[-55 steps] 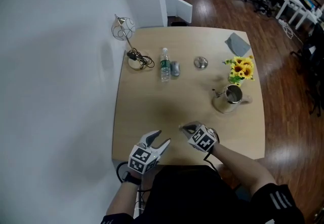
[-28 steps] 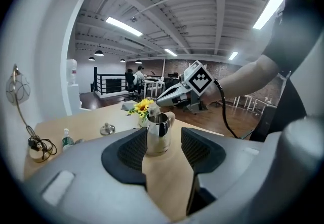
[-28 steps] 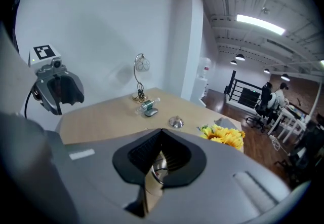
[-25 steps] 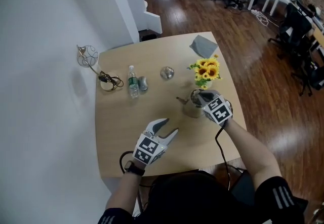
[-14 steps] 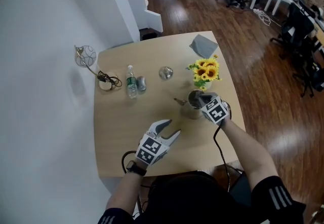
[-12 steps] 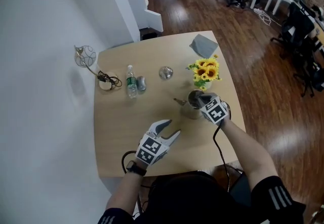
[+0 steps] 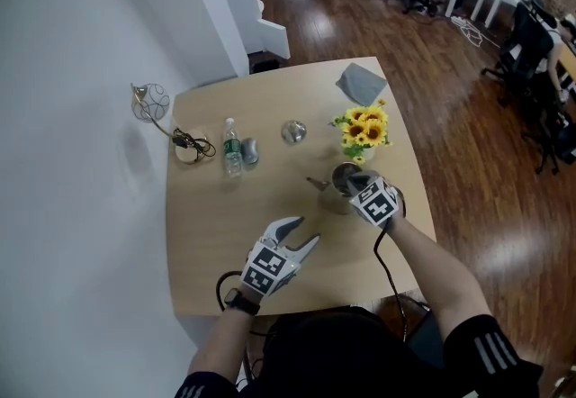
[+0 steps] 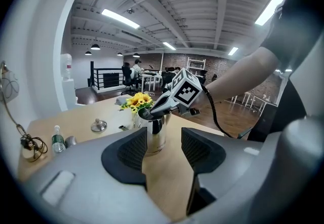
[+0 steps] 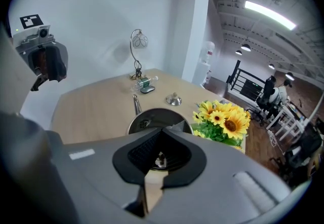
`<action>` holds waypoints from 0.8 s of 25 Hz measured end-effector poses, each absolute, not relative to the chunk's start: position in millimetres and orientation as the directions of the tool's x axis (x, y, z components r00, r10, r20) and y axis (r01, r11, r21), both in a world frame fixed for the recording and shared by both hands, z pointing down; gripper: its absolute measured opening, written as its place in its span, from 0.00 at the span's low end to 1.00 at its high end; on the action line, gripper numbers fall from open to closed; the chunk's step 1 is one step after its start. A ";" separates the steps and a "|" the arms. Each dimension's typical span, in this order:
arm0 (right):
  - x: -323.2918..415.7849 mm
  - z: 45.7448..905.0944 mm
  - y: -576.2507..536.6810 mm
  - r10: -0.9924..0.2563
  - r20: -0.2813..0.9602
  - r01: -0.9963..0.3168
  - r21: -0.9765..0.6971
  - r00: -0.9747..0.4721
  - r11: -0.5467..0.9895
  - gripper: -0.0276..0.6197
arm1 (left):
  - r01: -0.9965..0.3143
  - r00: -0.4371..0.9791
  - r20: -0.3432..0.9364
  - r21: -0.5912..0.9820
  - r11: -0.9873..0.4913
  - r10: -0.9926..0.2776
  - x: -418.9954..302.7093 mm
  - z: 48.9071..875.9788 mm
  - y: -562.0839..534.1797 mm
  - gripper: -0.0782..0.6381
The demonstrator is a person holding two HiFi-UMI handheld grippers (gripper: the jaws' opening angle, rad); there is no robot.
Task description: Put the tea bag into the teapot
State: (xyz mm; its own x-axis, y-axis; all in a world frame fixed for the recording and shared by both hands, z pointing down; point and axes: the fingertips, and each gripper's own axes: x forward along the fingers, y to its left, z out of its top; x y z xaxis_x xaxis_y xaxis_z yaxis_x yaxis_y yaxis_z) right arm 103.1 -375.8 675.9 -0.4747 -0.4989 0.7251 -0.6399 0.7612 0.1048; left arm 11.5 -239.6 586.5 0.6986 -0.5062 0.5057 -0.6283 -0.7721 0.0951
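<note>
The steel teapot (image 7: 337,190) stands lidless at the table's right side, in front of the sunflowers. My right gripper (image 7: 354,178) is shut, and its tips hang right over the teapot's open mouth (image 9: 152,119). A small pale scrap of the tea bag (image 9: 161,159) shows pinched between its jaws; the rest of the bag is hidden. Seen from the left gripper view, the right gripper (image 8: 145,113) points down at the teapot's (image 8: 153,136) rim. My left gripper (image 7: 301,232) hovers open and empty over the table's front middle, well left of the teapot.
Yellow sunflowers (image 7: 364,129) stand just behind the teapot. A round metal lid (image 7: 293,131), a water bottle (image 7: 231,149), a coiled cable (image 7: 189,144) and a wire lamp (image 7: 148,102) lie along the back. A grey cloth (image 7: 362,81) sits at the far right corner.
My right gripper travelled from the table's front edge to the teapot and now sits lower over its mouth. The left gripper stayed open and barely shifted.
</note>
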 end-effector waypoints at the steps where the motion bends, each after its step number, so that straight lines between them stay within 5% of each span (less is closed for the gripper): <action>1: 103.6 676.9 -376.4 -0.498 0.727 -0.642 0.103 -0.472 0.760 0.06 | -0.628 0.699 0.506 0.097 -0.772 -0.506 11.8 586.8 -239.6 0.40; 20: 100.0 626.6 -375.7 -0.554 0.615 -0.663 0.066 -0.561 0.746 0.19 | -0.653 0.684 0.493 0.087 -0.752 -0.537 9.7 579.5 -238.1 0.40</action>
State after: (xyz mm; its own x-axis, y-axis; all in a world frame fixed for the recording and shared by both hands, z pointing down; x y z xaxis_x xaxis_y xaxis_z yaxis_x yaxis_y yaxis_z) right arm 100.0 -375.7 626.6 -0.5613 -0.5535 0.6152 -0.6633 0.7455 0.0656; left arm 9.7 -238.1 579.5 0.6844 -0.5375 0.4927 -0.6531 -0.7523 0.0866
